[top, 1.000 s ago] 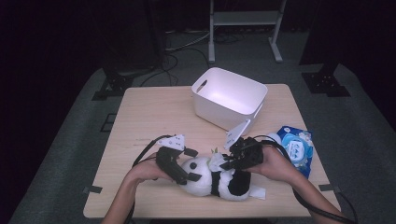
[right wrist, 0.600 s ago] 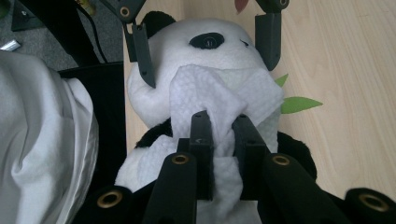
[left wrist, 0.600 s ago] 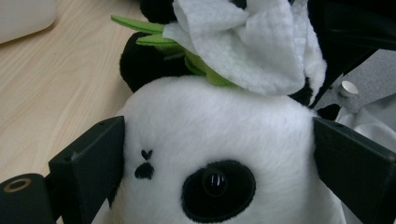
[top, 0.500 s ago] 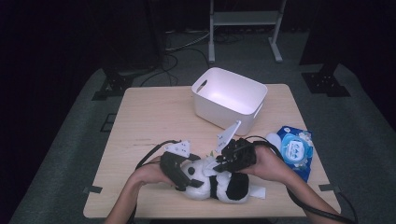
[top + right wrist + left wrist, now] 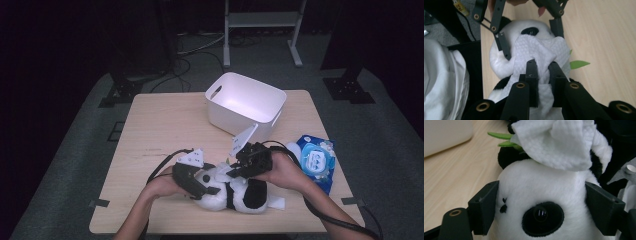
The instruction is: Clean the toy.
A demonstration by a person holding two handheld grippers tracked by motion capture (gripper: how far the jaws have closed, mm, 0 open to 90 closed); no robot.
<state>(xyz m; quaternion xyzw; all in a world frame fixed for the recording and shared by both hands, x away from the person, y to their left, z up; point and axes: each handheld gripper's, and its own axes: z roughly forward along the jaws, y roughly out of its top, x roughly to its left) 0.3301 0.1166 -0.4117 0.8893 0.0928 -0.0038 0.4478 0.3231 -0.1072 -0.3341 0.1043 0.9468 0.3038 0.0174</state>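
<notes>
The left gripper point(image 5: 200, 186) is clamping the head of a black-and-white plush panda point(image 5: 235, 194) lying at the near edge of the pale wooden table point(image 5: 165, 125) (green felt leaves beside it), while the right gripper point(image 5: 541, 65) is pinching a white textured cloth wipe point(image 5: 536, 50) against its face.

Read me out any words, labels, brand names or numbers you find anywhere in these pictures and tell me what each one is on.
None can be read.
Blue packet: it carries a printed white panel, too small and blurred to read.
Yellow tag on the dark frame: print on it is too blurred to read.
Panda plush, white wipe and white bin: no print seen.
</notes>
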